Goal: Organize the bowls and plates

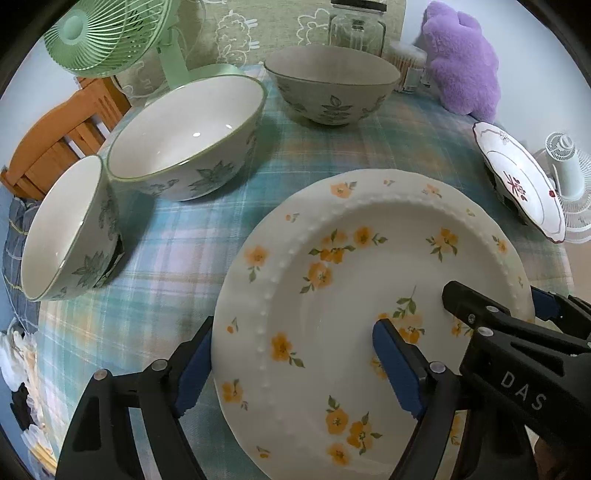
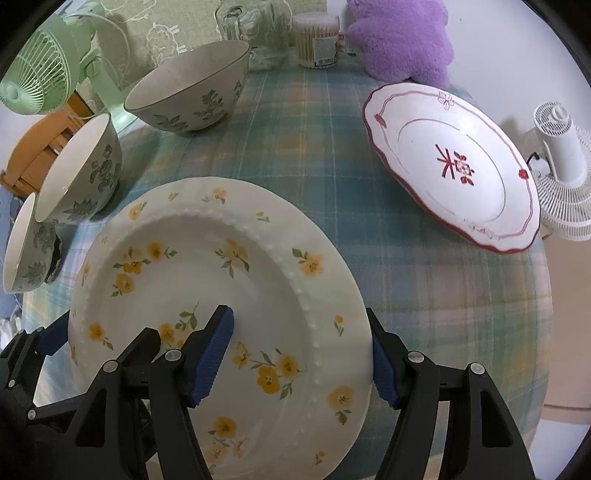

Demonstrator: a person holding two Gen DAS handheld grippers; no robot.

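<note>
A white plate with yellow flowers (image 1: pixel 332 295) (image 2: pixel 207 266) lies on the plaid tablecloth (image 1: pixel 177 258). My left gripper (image 1: pixel 295 369) (image 2: pixel 99 338) straddles its left rim, one pad just outside the edge and the other over the well; the jaws stand wide and do not press. My right gripper (image 2: pixel 297 362) (image 1: pixel 498 301) straddles the right rim the same way, open. Three leaf-patterned bowls stand apart at the left and back: a small one (image 1: pixel 62 236) (image 2: pixel 18 243), a larger white one (image 1: pixel 184 136) (image 2: pixel 79 170) and a greyish one (image 1: pixel 332 81) (image 2: pixel 192 88). A red-trimmed plate (image 1: pixel 517 177) (image 2: pixel 450 162) sits at the right.
A green fan (image 1: pixel 99 33) stands at the back left and a white fan (image 2: pixel 565 177) off the table's right edge. Glass jars (image 1: pixel 356 29), a box of cotton swabs (image 2: pixel 319 40) and a purple plush toy (image 2: pixel 402 37) line the back. A wooden chair (image 1: pixel 59 147) is at the left.
</note>
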